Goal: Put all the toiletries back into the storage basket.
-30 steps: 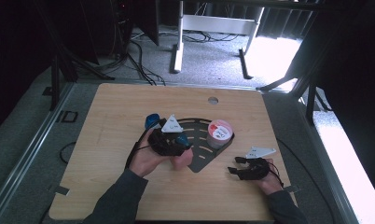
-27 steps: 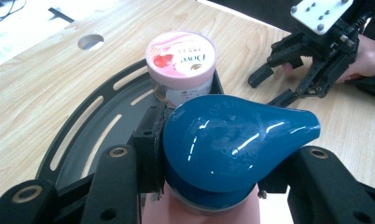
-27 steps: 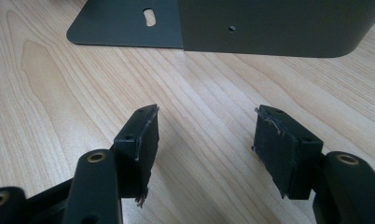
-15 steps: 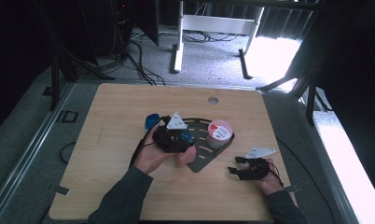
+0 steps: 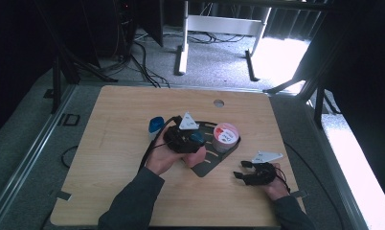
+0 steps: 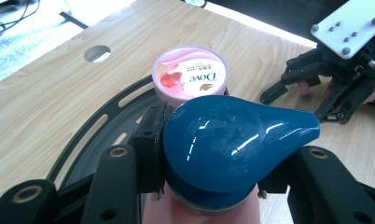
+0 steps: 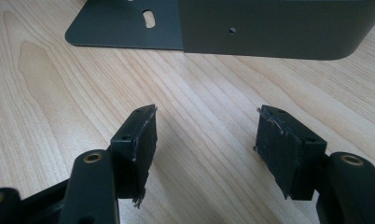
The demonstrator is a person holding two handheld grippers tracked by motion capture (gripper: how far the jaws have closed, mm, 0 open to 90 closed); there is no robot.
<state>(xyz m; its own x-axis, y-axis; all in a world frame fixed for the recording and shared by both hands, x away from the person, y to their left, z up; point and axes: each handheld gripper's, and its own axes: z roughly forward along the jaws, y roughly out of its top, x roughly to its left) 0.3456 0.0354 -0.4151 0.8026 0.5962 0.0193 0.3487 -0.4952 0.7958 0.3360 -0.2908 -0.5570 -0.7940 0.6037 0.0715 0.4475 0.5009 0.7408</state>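
Observation:
My left gripper (image 5: 193, 140) is shut on a bottle with a glossy blue teardrop cap (image 6: 232, 140); the jaws clamp the cap's sides and a pink body shows below it. The bottle hangs over the near end of a curved black metal rack (image 5: 214, 160). A pink Dove cup (image 6: 190, 77) stands on that rack just beyond the cap. My right gripper (image 5: 240, 169) lies low on the table to the right of the rack, open, with bare wood between its pads (image 7: 139, 140). The rack's dark wall (image 7: 269, 28) stands ahead of it.
Another blue-capped container (image 5: 155, 125) stands on the wooden table (image 5: 109, 163) left of my left hand. A round cable hole (image 5: 219, 103) lies near the far edge. Cables trail from both grippers. Floor and table legs lie beyond the far edge.
My left hand has drifted slightly to the right with the blue-capped bottle, closer to the Dove cup. The right gripper has stayed put.

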